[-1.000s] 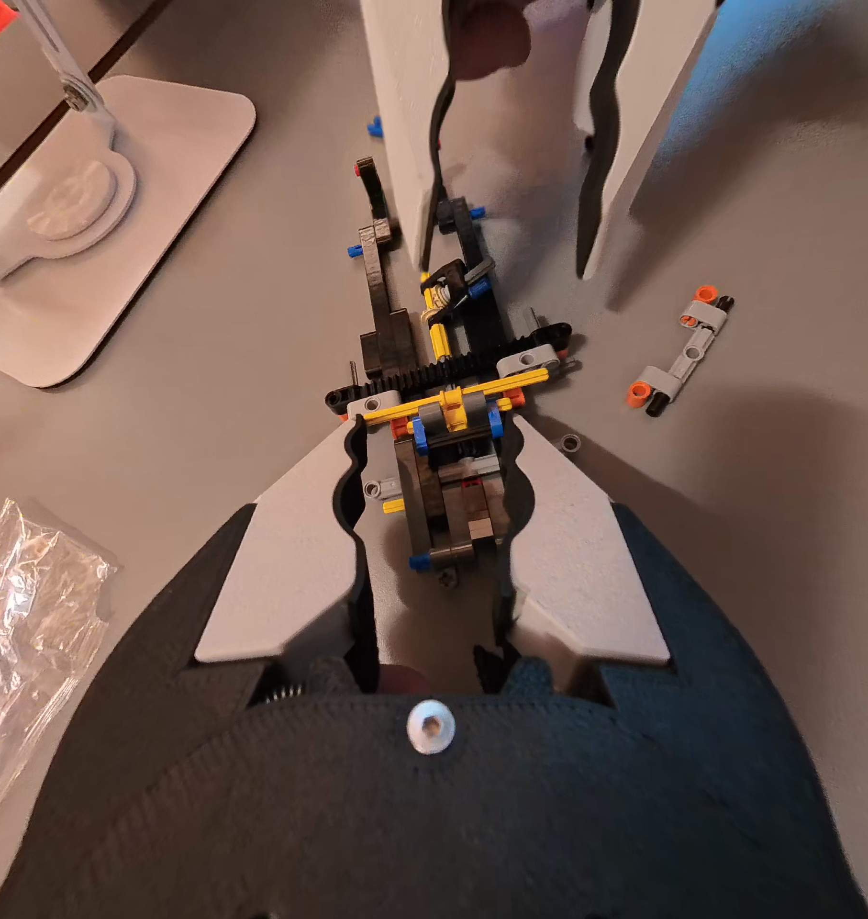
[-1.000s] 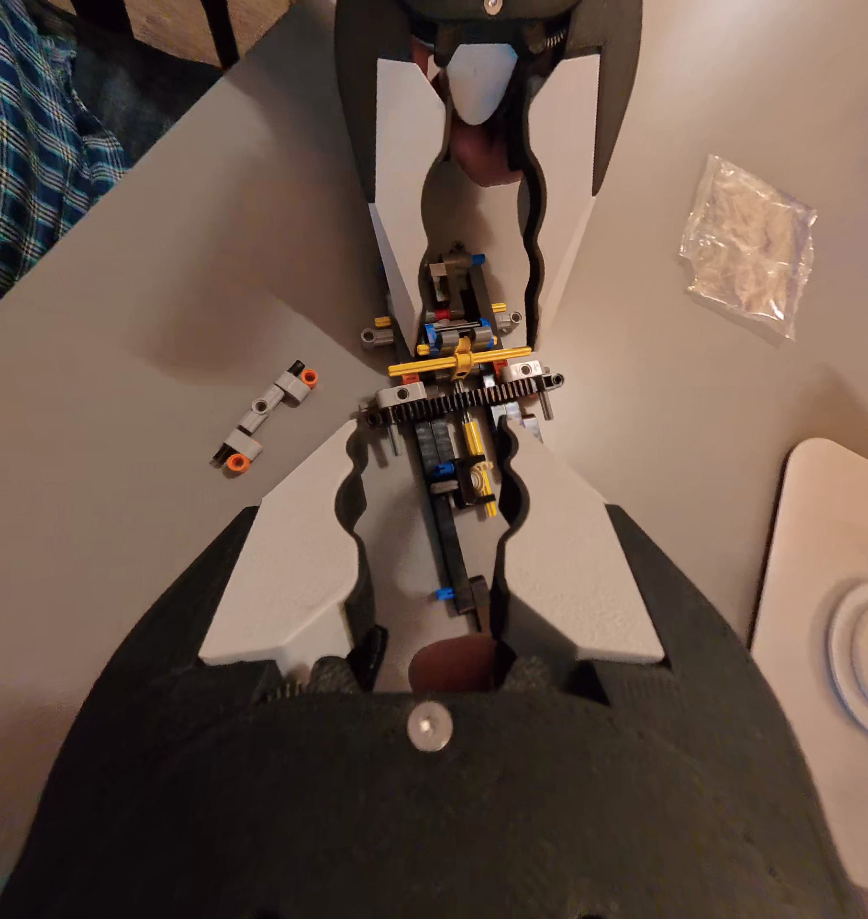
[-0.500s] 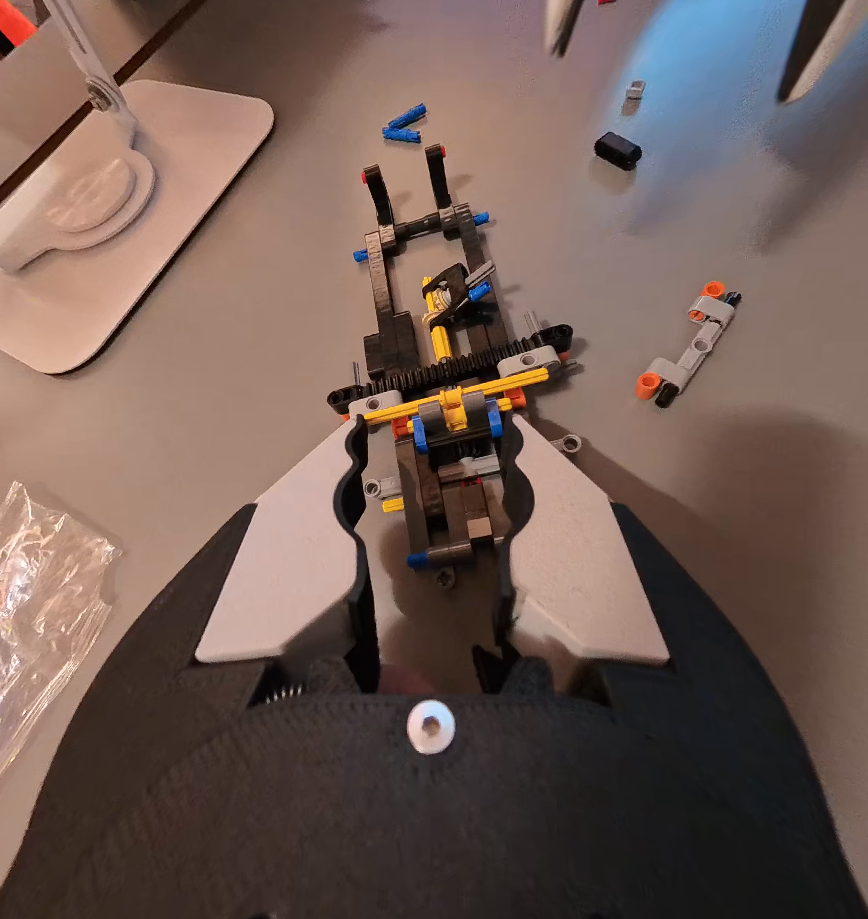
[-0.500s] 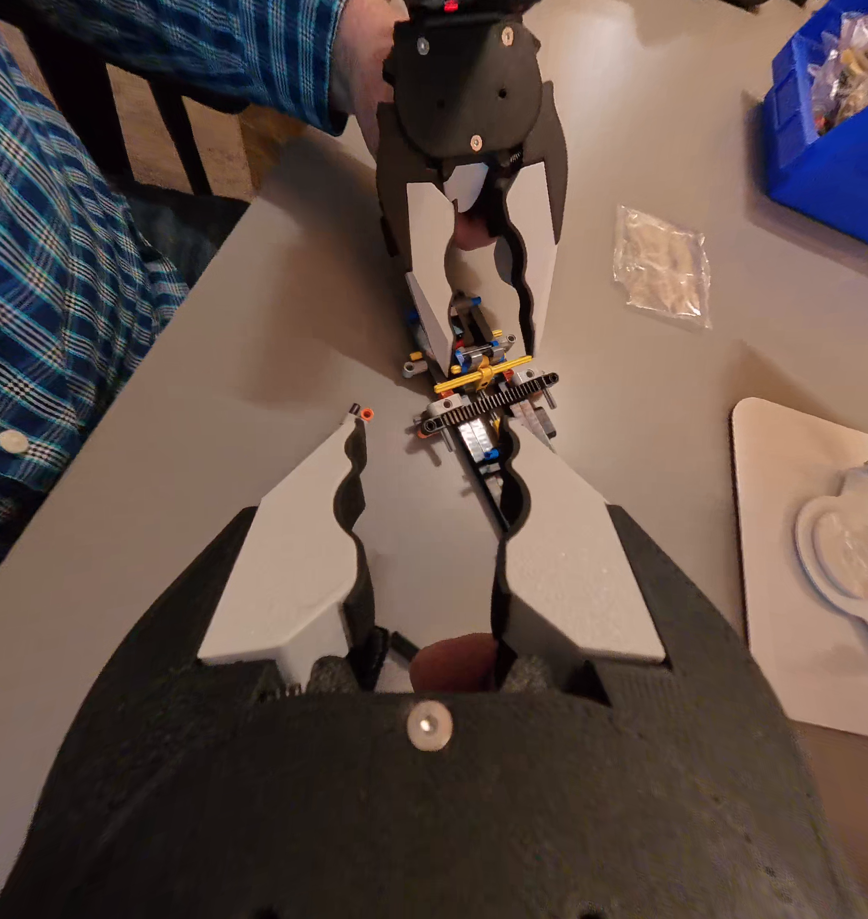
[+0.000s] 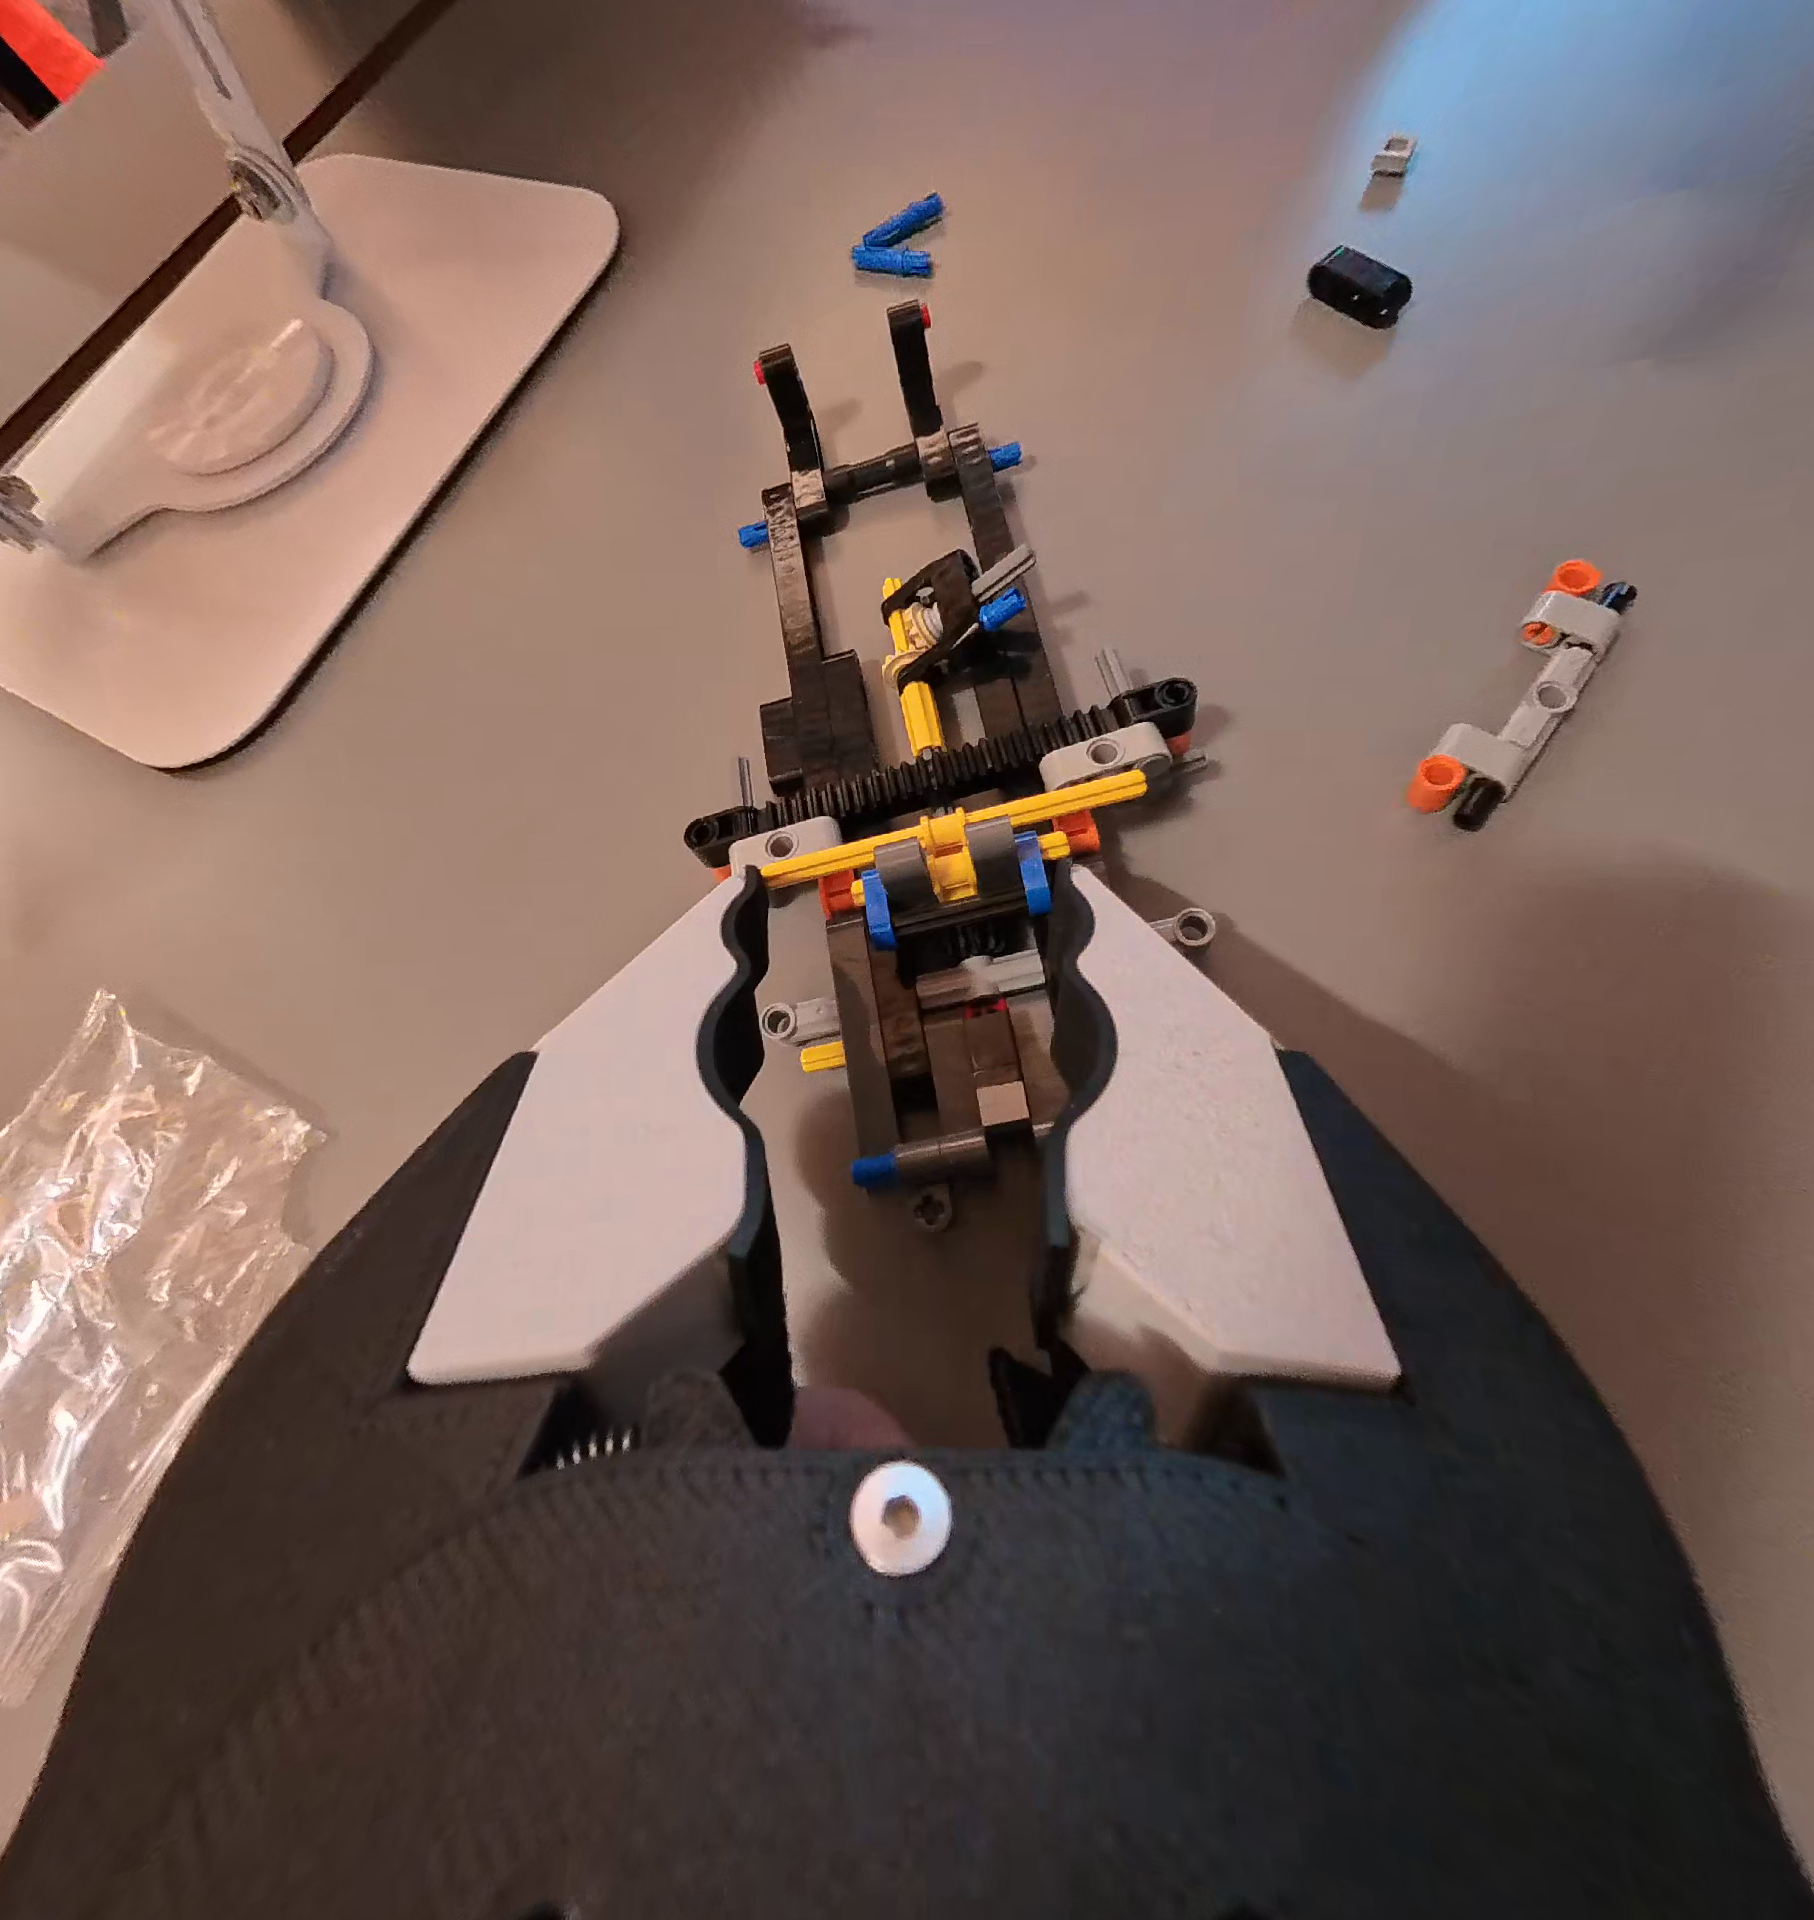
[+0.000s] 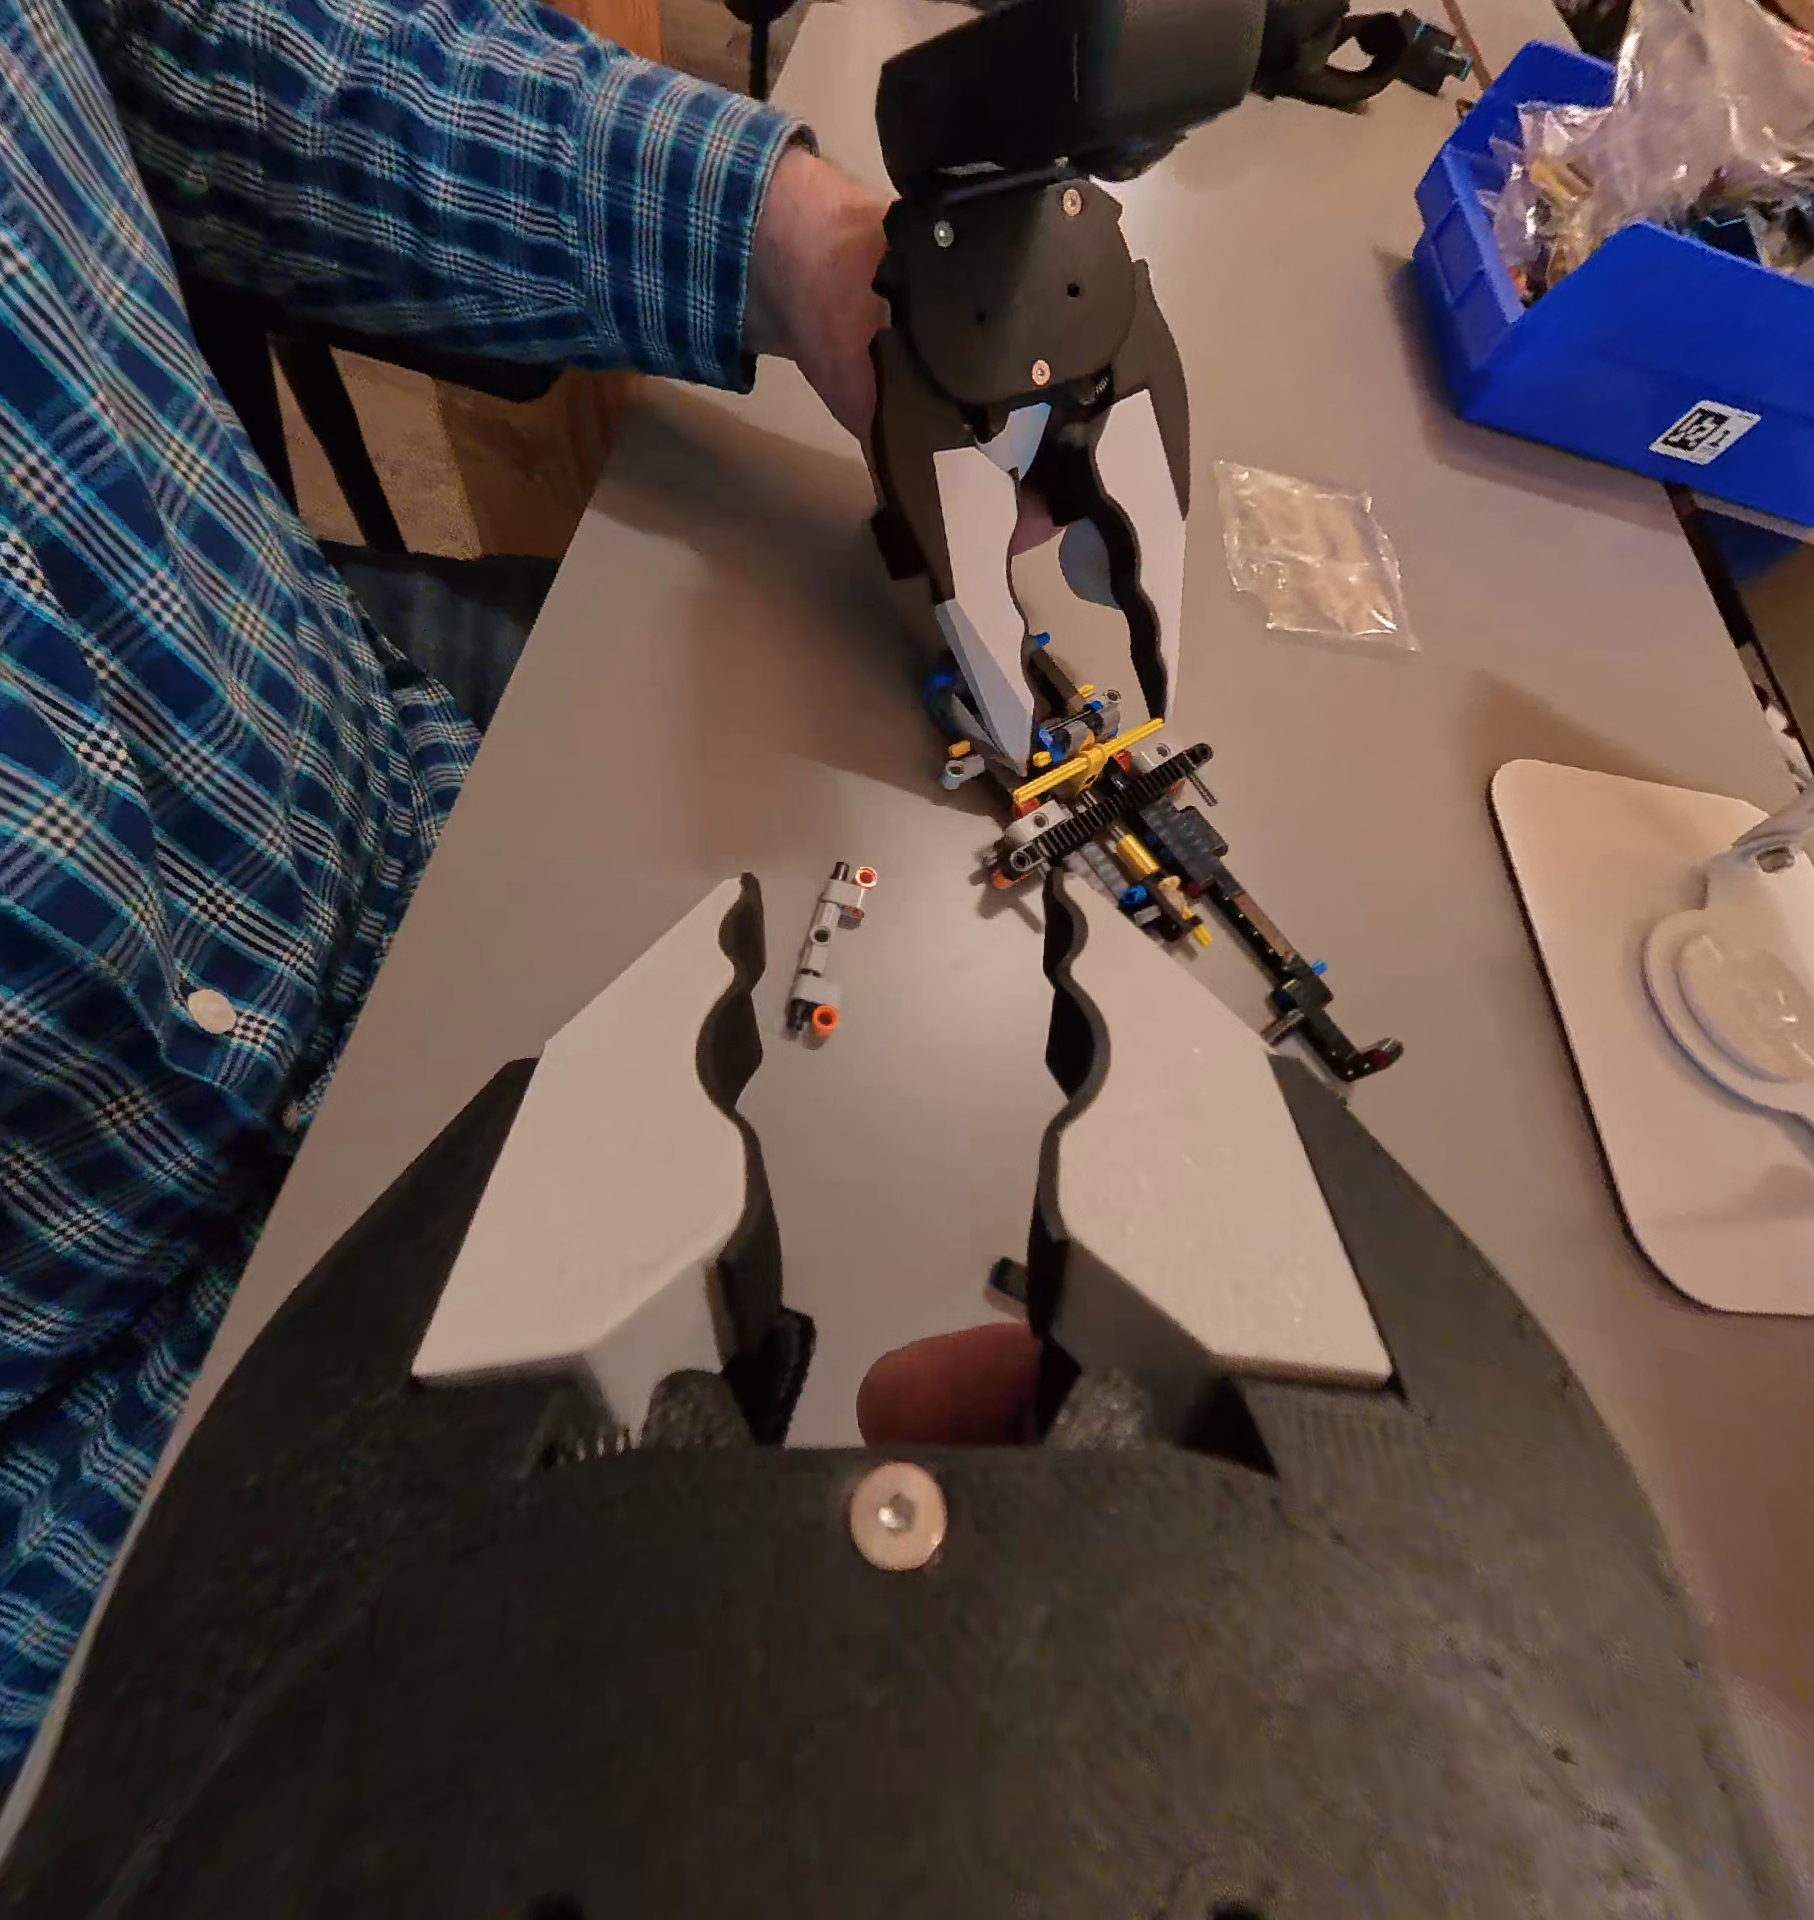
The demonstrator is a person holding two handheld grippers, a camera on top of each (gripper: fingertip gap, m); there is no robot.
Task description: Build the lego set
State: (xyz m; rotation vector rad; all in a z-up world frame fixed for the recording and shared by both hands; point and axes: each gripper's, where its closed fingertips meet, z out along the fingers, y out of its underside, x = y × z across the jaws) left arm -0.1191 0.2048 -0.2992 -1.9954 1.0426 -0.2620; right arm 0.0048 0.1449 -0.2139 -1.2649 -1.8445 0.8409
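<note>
A long black Lego chassis with a toothed rack and a yellow axle lies flat on the grey table. My left gripper is open and straddles the chassis's near end, fingers on either side. It shows the same way in the right wrist view, where the chassis lies beyond my right fingers. My right gripper is open and empty, raised above the table. A small grey sub-assembly with orange bushes lies between its fingertips, and right of the chassis in the left wrist view.
Two blue pins, a black connector and a small grey piece lie beyond the chassis. There is also a clear plastic bag, a white stand base, a blue parts bin and a person's plaid sleeve.
My right gripper has drawn back and up from the chassis's far end, open throughout, and now looks down over the small grey sub-assembly. My left gripper and the chassis have stayed put.
</note>
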